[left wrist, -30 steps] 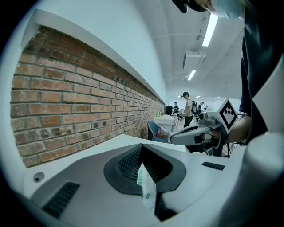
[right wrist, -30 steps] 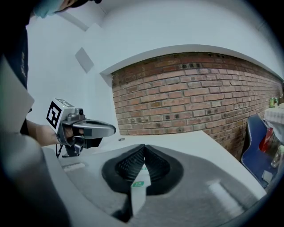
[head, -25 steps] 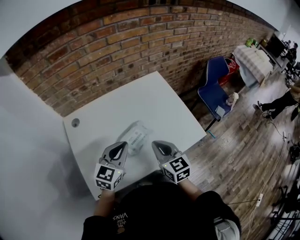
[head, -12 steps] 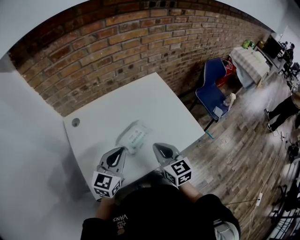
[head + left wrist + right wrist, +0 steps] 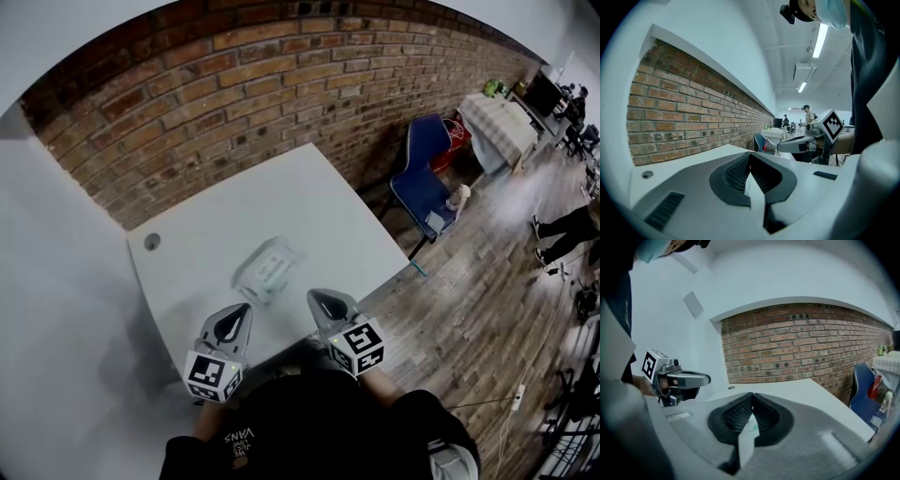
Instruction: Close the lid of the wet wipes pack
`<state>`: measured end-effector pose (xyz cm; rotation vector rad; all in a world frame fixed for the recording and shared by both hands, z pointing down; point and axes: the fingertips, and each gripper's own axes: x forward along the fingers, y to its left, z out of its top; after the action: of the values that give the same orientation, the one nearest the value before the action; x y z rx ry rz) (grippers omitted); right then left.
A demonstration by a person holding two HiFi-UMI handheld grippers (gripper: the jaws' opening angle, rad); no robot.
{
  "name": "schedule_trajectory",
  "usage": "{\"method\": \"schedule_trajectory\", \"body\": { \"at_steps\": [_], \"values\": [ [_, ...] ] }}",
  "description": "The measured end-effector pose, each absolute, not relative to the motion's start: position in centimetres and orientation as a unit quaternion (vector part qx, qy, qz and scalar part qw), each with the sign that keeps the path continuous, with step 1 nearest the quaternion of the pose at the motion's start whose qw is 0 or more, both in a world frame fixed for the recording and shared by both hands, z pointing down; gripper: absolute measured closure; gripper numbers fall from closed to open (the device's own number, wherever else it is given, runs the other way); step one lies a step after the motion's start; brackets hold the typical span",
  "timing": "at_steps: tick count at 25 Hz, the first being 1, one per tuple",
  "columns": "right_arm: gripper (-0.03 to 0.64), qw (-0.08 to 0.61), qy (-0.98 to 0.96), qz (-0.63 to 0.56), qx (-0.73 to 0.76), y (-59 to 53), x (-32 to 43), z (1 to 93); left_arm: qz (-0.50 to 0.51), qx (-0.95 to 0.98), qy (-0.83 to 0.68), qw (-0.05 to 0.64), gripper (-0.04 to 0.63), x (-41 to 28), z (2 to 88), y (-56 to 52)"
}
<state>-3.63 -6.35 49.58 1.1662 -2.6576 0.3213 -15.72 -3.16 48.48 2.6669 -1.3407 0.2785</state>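
The wet wipes pack (image 5: 267, 270), clear wrap with a white lid panel that looks flat, lies in the middle of the white table (image 5: 309, 206). My left gripper (image 5: 246, 307) is shut and empty, a little short of the pack's near left corner. My right gripper (image 5: 313, 295) is also shut and empty, just right of the pack's near end and apart from it. In the left gripper view the jaws (image 5: 750, 155) meet with nothing between them, and the right gripper (image 5: 806, 143) shows beyond. The right gripper view has its jaws (image 5: 751, 395) pressed together, with the left gripper (image 5: 689, 378) off to the left.
A round cable hole (image 5: 151, 241) sits at the table's far left corner. A brick wall (image 5: 281, 75) runs behind the table. To the right, on the wooden floor, stand a blue chair (image 5: 422, 183) and a cloth-covered table (image 5: 502, 122), with a person's legs (image 5: 567, 220) nearby.
My left gripper has drawn back toward me, off the near end of the pack, which stays on the table. The right gripper has hardly moved.
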Motion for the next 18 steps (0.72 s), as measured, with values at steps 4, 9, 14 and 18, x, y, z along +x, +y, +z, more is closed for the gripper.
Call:
{"method": "schedule_trajectory", "body": {
  "at_steps": [4,9,14,18],
  "values": [
    [0.620,0.115,-0.905,0.112,0.394,-5.6,-3.6,50.0,0.099,0.889,-0.441,0.076,0.598,-15.6,49.0,-2.5],
    [0.620,0.125,-0.906,0.114,0.389,-4.6,-3.9,50.5,0.102,0.891,-0.437,0.074,0.598,-15.4,49.3,-1.7],
    [0.620,0.127,-0.905,0.112,0.390,-4.2,-3.6,50.7,0.109,0.893,-0.429,0.076,0.598,-14.7,49.9,-0.9],
    [0.620,0.128,-0.903,0.111,0.394,-4.0,-3.4,50.7,0.108,0.892,-0.430,0.086,0.598,-14.6,50.2,-0.5]
  ]
}}
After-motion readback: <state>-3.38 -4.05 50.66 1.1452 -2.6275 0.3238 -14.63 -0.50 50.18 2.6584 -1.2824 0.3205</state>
